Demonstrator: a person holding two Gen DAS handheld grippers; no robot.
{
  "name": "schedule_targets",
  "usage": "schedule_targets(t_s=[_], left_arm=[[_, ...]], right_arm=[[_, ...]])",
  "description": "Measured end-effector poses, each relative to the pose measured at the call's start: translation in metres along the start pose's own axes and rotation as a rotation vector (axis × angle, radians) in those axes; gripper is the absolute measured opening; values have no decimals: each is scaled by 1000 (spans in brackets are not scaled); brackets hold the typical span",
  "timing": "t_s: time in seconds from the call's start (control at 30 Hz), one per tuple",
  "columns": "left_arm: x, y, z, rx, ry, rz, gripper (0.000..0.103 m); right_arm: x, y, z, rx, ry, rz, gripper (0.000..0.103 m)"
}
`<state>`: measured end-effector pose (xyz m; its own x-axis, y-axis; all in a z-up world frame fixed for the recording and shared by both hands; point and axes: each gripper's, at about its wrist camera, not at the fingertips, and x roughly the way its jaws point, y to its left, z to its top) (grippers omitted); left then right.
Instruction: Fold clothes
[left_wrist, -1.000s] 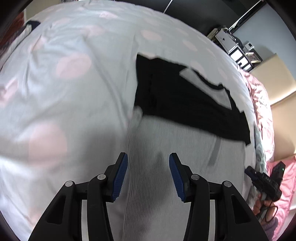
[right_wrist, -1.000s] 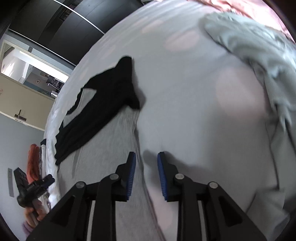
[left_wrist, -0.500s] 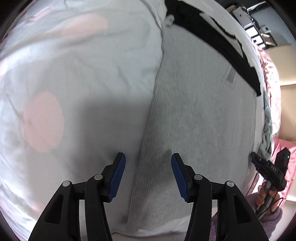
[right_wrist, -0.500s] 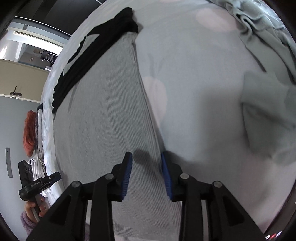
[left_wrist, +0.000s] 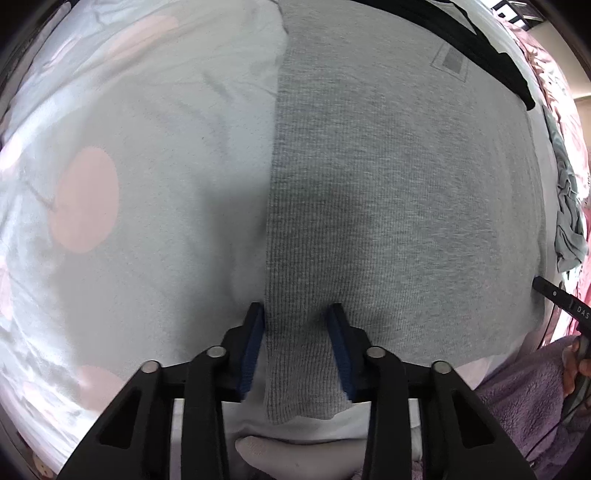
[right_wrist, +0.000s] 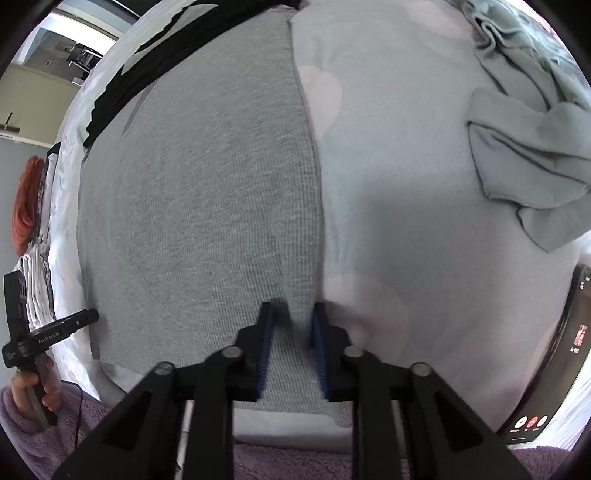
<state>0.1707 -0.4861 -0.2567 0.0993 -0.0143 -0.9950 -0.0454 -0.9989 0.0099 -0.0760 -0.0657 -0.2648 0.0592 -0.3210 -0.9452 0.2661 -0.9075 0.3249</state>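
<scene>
Ribbed grey knit garment (left_wrist: 388, 192) lying flat on pale dotted bedsheet (left_wrist: 147, 166). Left gripper (left_wrist: 297, 325) spread astride near left corner. Right gripper (right_wrist: 291, 321) part-open astride opposite corner.

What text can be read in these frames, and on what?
"GenRobot.AI", on the left tool as the right view shows it.
"DAS", cut off, on the right tool in the left view.
Phone screen text: too small to read.
Grey garment patch: no legible text.

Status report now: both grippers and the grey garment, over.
Left gripper open, astride grey garment left edge. Right gripper open at right edge. Phone beside right gripper, clear.
</scene>
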Motion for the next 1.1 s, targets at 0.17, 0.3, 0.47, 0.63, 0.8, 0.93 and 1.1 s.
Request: schedule_targets(t_s=[0.17,0.3,0.47,0.63,0.8,0.93,1.1], left_arm=[[-28,0,-2,-11,-123,-89,7],[-58,11,-3,-56,-264,-152,4],[-77,49,4,-112,-386,-189,4],[-47,49,29,-133,-273,-270,8],[-32,50,22,-181,-161,-281,61],[-29,41,22,-150,-129,-318,61],[-9,7,22,-6,-29,-216,60]], right_arm=[[-25,0,-1,6,-128,75,8],[-45,-2,4,10,-243,126,7],[-60,-3,28,2,-365,146,7],[-60,-12,56,-61,-390,113,7],[-36,-18,71,-25,-331,105,7],[-31,-27,74,19,-316,150,7],[-29,-25,73,16,-305,131,7]])
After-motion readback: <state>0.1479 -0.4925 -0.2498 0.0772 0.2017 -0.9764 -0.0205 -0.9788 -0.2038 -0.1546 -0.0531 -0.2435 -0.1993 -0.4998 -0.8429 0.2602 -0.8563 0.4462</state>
